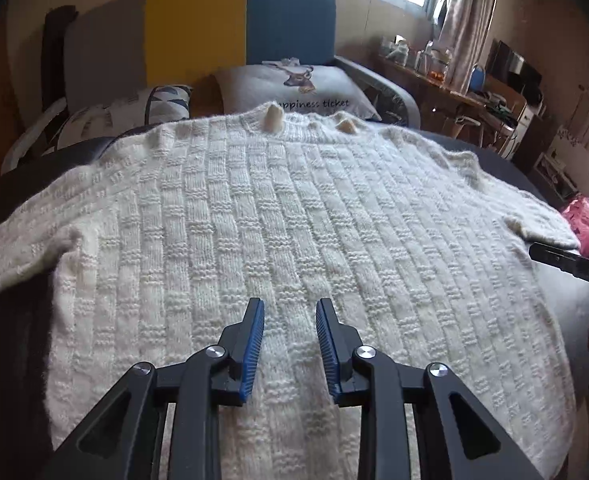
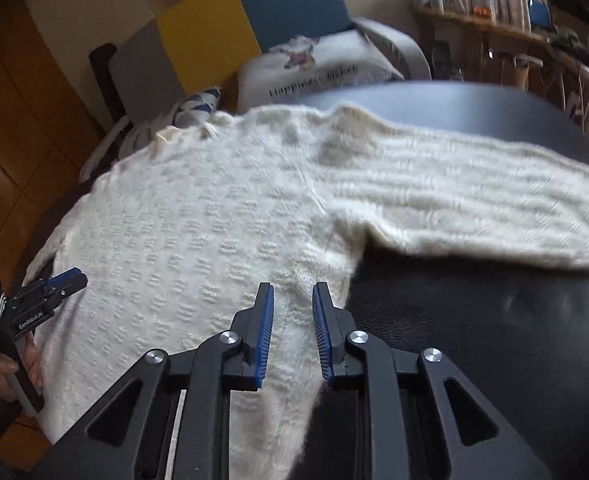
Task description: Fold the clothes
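sweater: cream white, chunky basket-weave knit | state: spread flat, unfolded | pose: collar at the far end, hem nearest me, one sleeve stretched out sideways | place: lying on my dark padded surface

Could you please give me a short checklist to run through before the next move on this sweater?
1. Sweater body spread flat on the dark bed: ok.
2. Right-hand sleeve laid out sideways, not yet folded in: ok.
3. Left-hand sleeve laid out sideways: ok, though its end runs out of view.
4. Left claw over the lower body with knit between its jaws, pads gripping: cannot tell.
5. Right claw at the side edge below the armpit with knit between its jaws, pads gripping: cannot tell.
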Motion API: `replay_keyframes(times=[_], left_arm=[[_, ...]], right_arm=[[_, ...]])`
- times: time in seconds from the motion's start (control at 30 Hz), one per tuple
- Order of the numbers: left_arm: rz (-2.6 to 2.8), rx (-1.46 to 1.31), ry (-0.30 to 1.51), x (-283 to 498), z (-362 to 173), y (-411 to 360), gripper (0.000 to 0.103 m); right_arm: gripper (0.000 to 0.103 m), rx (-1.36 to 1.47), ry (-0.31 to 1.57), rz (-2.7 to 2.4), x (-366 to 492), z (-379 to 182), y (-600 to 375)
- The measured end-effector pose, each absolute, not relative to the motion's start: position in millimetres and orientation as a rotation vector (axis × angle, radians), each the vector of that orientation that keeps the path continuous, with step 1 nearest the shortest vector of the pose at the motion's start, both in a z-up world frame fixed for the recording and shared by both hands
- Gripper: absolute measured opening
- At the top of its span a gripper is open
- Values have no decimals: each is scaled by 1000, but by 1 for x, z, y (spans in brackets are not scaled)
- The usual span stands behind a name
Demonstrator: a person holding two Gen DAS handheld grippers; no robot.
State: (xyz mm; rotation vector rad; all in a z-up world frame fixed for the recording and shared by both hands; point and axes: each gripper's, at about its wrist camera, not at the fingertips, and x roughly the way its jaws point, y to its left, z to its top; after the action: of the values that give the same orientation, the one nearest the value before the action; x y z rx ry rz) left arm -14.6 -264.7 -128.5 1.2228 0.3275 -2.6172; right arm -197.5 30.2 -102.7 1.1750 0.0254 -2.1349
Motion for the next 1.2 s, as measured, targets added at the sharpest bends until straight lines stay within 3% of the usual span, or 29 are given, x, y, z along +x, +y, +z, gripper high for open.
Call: replay_keyframes(times=[0.1, 0.3, 0.53, 0.67, 0.87, 1.07, 1.2], left_arm=[[-2620, 1226, 299, -6, -128, -260, 27], [-2599, 1243, 262, 2, -140, -258, 27], [-2635, 1150, 276, 36, -117, -248, 27], [-2609, 1204, 225, 48, -136, -246, 27], [-2607, 1173, 268, 70, -132, -246, 28], [-2588, 1103, 284, 105, -117, -254, 27], [-2508, 1204, 293, 110, -141, -270, 28]], right_arm=[[22, 1133, 77, -2175, -195, -95, 22], [21, 1233, 161, -2163, -215, -132, 5], [22, 1176, 164, -2118, -160, -98, 14], [23, 1226, 391, -2107, -118, -123, 16], [23, 1243, 209, -2141, -116, -118, 43], [28, 1178, 233, -2072, -67, -95, 33], [30, 1199, 301, -2035, -35, -108, 25]])
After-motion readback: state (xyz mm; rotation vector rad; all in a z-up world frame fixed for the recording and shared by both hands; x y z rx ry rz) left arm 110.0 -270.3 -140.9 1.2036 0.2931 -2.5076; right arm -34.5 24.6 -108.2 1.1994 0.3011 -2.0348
